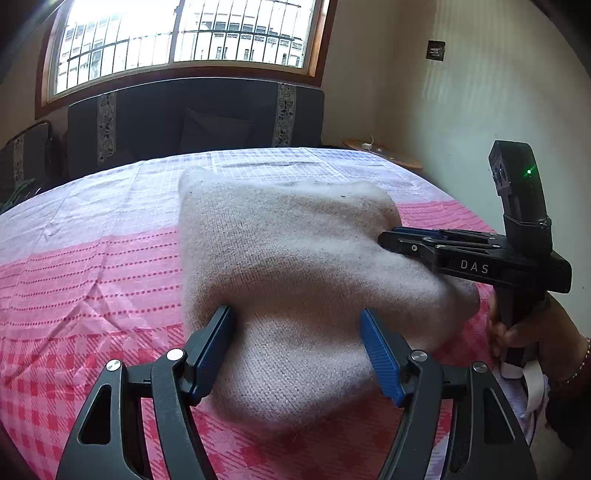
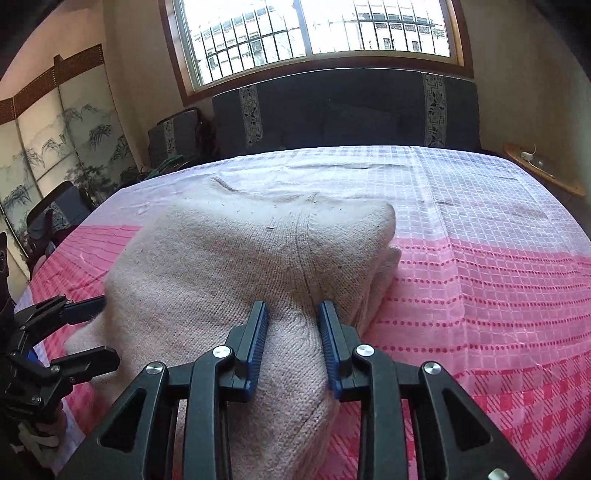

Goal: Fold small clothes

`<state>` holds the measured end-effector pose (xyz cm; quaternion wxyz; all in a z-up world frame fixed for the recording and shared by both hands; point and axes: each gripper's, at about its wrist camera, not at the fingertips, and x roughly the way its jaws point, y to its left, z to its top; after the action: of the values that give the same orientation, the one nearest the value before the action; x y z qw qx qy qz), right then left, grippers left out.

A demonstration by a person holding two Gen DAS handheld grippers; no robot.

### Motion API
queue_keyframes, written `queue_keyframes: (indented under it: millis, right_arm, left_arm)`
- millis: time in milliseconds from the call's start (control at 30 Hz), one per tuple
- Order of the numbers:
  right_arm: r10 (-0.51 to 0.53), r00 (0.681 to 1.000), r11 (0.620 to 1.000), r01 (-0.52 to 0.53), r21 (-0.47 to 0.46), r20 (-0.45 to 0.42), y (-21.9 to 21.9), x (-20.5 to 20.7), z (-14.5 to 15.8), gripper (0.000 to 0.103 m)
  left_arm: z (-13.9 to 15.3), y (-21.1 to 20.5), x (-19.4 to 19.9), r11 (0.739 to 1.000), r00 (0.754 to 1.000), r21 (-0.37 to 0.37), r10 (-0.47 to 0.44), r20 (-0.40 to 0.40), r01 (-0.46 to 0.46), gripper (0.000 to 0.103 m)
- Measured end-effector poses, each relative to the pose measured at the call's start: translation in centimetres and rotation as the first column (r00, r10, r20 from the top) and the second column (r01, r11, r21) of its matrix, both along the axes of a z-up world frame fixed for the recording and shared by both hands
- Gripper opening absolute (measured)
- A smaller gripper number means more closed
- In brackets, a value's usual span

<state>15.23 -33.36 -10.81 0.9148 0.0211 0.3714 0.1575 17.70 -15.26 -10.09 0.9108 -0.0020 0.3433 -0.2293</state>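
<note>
A beige knitted garment [image 1: 288, 240] [image 2: 221, 251] lies bunched and partly folded on the pink checked bedspread [image 1: 92, 277] [image 2: 480, 277]. My left gripper [image 1: 295, 314] [image 2: 105, 328] stands wide at the garment's near left edge, its blue pads on either side of the knit, which fills the gap without visibly being pinched. My right gripper [image 2: 292, 306] [image 1: 386, 238] is shut on a ridge of the knit at the garment's right side, and the fabric bulges up between its pads. A person's hand [image 1: 524, 332] holds the right gripper's handle.
A dark sofa [image 1: 192, 118] stands behind the bed under a barred window [image 2: 314, 33]. A small wooden table [image 1: 384, 155] is at the far right corner. A painted folding screen [image 2: 55, 147] lines the left wall. Bare bedspread surrounds the garment.
</note>
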Motion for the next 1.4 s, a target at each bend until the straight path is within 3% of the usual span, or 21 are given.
queue_keyframes:
  millis: [467,567,733,767,833,1100,1267,1400]
  right_arm:
    - [0.013,1.0,1.0,-0.013,0.016,0.002,0.1,-0.3,0.0,0.031]
    - [0.037,0.999,0.999,-0.037,0.004,0.003,0.7,-0.5,0.1,0.041]
    - [0.121,0.993,0.99,-0.121,-0.067,-0.005,2.9,-0.7,-0.1,0.082]
    - [0.131,0.991,0.987,-0.131,-0.095,-0.006,3.4,-0.8,-0.2,0.085]
    - [0.13,0.992,0.983,-0.129,-0.128,-0.002,4.0,-0.9,-0.3,0.086]
    - [0.129,0.99,0.99,-0.126,-0.06,0.058,3.0,-2.1,0.7,0.086]
    - [0.062,0.991,0.994,-0.072,0.081,0.121,1.1,-4.0,2.8,0.087]
    - [0.027,0.993,0.992,-0.04,0.116,0.112,-0.6,-4.6,4.0,0.087]
  left_arm:
    - [0.0,-0.2,-0.1,0.999,1.0,0.032,0.016,0.011,-0.017,0.07]
    - [0.0,-0.4,-0.1,0.999,1.0,0.039,0.019,0.014,-0.019,0.07]
    - [0.0,-0.9,-0.3,0.998,0.999,0.067,0.02,0.025,-0.022,0.07]
    - [0.1,-1.1,-0.4,0.997,0.999,0.078,0.021,0.031,-0.023,0.07]
    - [0.2,-1.2,-0.6,0.996,0.999,0.09,0.025,0.039,-0.028,0.07]
    - [2.4,-0.4,-0.5,0.996,0.997,0.074,0.052,0.055,-0.056,0.07]
    - [3.2,-0.2,0.0,0.991,0.995,0.111,0.067,0.074,-0.075,0.07]
    - [3.6,-0.2,0.4,0.987,0.993,0.134,0.076,0.091,-0.088,0.07]
